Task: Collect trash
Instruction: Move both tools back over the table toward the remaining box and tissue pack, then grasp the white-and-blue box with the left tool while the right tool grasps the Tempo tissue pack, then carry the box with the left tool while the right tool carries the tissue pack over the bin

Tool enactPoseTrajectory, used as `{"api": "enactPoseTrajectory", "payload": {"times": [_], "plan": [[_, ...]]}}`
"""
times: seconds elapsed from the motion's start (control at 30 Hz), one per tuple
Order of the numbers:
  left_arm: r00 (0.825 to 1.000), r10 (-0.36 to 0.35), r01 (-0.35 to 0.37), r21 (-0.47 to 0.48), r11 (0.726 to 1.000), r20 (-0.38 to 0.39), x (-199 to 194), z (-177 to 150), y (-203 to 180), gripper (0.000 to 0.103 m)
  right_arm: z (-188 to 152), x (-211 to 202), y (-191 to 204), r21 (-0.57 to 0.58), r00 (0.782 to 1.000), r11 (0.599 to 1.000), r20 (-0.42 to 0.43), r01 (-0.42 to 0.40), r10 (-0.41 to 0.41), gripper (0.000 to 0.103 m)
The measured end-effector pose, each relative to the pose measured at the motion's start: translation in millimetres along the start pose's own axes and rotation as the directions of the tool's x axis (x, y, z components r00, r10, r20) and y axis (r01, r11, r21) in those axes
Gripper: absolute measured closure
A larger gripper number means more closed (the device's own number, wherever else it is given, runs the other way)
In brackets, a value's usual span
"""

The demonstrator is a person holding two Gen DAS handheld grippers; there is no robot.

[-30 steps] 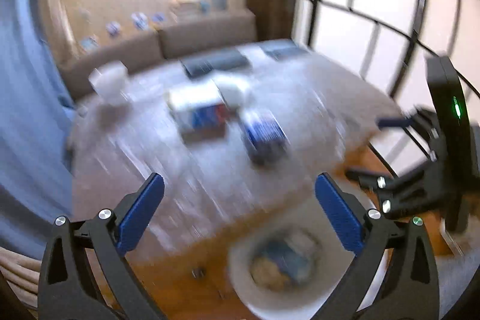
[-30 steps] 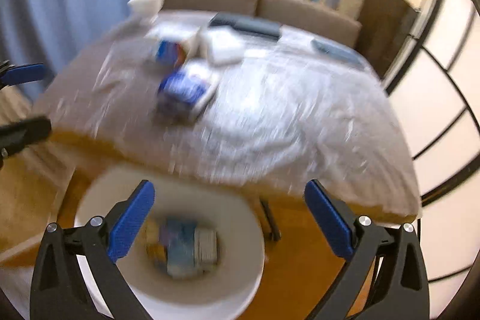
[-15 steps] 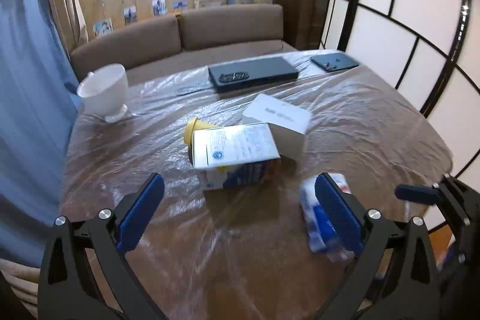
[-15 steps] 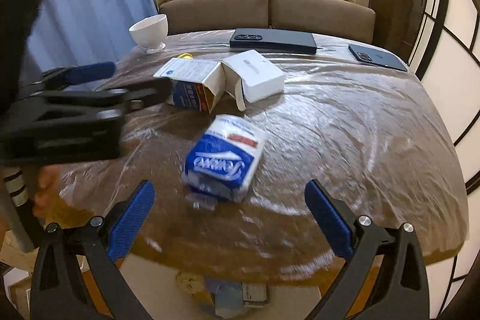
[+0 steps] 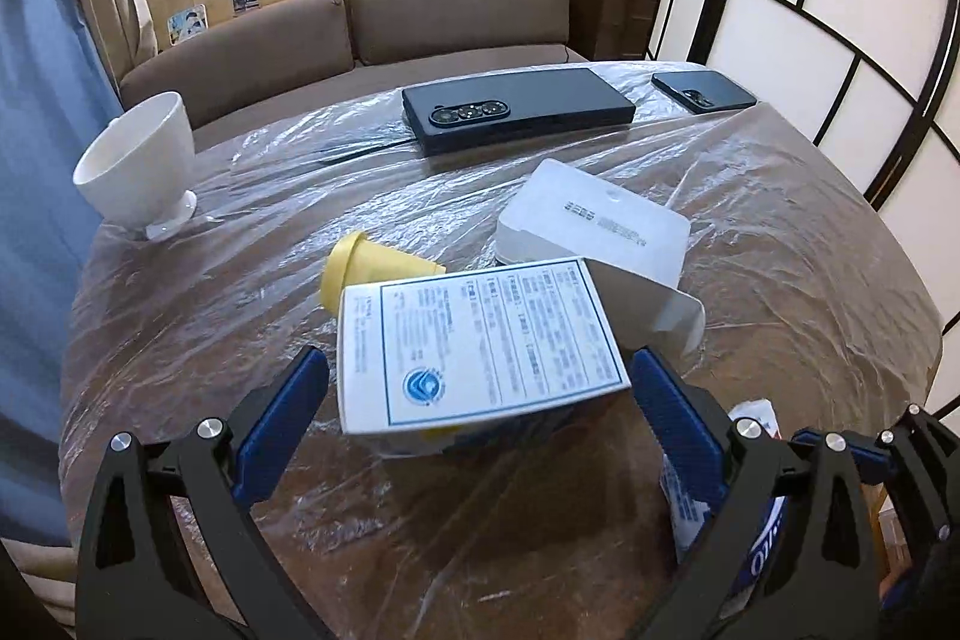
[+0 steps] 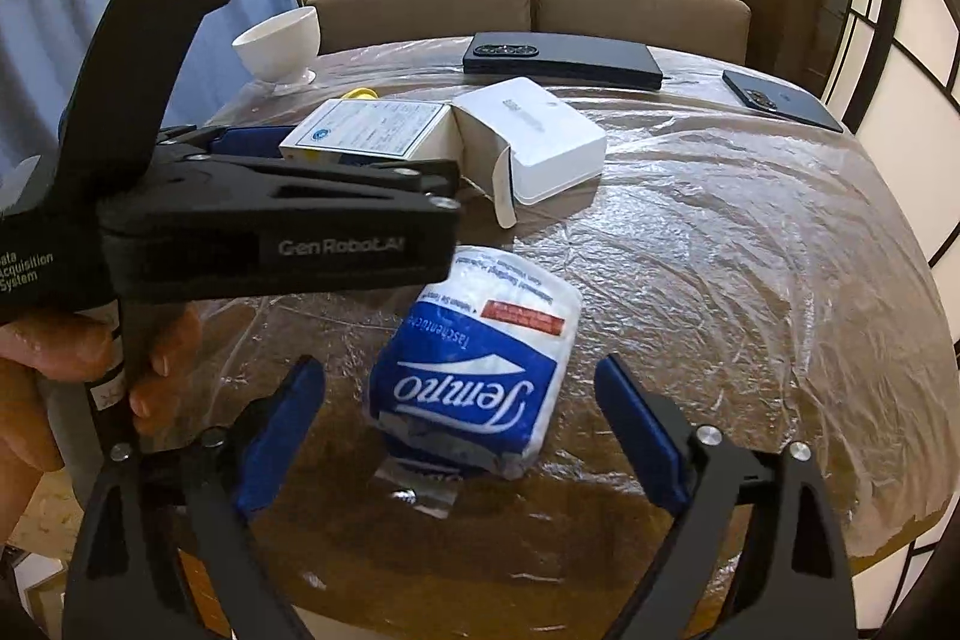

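A printed medicine carton (image 5: 480,346) lies on the plastic-covered table (image 5: 780,232) between the open fingers of my left gripper (image 5: 480,400), which does not touch it. It also shows in the right wrist view (image 6: 366,130). A yellow cup (image 5: 366,268) lies on its side behind it. A white box (image 5: 594,226) with an open flap sits to its right. A blue and white Tempo tissue pack (image 6: 474,370) lies between the open fingers of my right gripper (image 6: 459,418), untouched. Its edge shows in the left wrist view (image 5: 756,538).
A white bowl (image 5: 138,166) stands at the table's far left. A large black phone-shaped box (image 5: 516,109) and a dark phone (image 5: 702,91) lie at the far side. A brown sofa (image 5: 360,28) is behind. The left gripper's body (image 6: 270,220) crosses the right wrist view.
Both grippers rose from over the white bin on the floor and moved forward over the table. The left one now frames the carton and the right one frames the tissue pack.
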State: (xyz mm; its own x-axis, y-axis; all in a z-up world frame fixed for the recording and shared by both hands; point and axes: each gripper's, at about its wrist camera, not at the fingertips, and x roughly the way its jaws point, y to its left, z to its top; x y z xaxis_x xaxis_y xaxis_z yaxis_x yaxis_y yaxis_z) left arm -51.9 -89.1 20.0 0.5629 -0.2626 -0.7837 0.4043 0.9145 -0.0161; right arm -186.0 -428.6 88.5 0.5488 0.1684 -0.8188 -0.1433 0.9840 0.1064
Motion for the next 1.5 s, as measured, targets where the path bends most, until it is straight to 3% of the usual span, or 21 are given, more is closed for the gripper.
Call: {"api": "enactPoseTrajectory", "payload": {"times": [0.1,0.27,0.4,0.5,0.93,1.5], "plan": [[1.0,0.002,-0.002,0.014,1.0,0.004,2.7,-0.1,-0.9,0.002,0.4,3.0,-2.8,0.025,1.0,1.0,-0.006,-0.007,0.008,0.02],[1.0,0.01,-0.009,0.039,0.999,-0.002,6.1,-0.5,-3.0,0.018,0.3,3.8,0.6,-0.007,1.0,1.0,-0.006,0.03,-0.03,0.035],[1.0,-0.002,0.002,0.023,1.0,0.002,3.6,-1.0,-0.6,0.02,-3.3,0.9,2.4,-0.043,0.998,0.997,-0.005,0.057,-0.057,0.049],[1.0,-0.001,0.001,0.01,1.0,0.007,-1.2,-2.9,2.1,0.02,-6.2,-5.9,-0.4,-0.049,0.998,0.997,0.0,0.062,-0.062,0.051],[1.0,0.014,-0.014,-0.05,0.999,-0.001,-40.2,-39.4,11.3,0.02,-12.3,-23.1,-35.5,0.028,0.997,0.997,-0.034,0.07,-0.069,0.051],[1.0,0.003,-0.003,-0.09,0.996,0.004,-80.4,-75.6,-7.7,0.02,-14.9,-47.1,-32.7,0.009,1.0,1.0,-0.029,0.004,-0.004,0.051]]}}
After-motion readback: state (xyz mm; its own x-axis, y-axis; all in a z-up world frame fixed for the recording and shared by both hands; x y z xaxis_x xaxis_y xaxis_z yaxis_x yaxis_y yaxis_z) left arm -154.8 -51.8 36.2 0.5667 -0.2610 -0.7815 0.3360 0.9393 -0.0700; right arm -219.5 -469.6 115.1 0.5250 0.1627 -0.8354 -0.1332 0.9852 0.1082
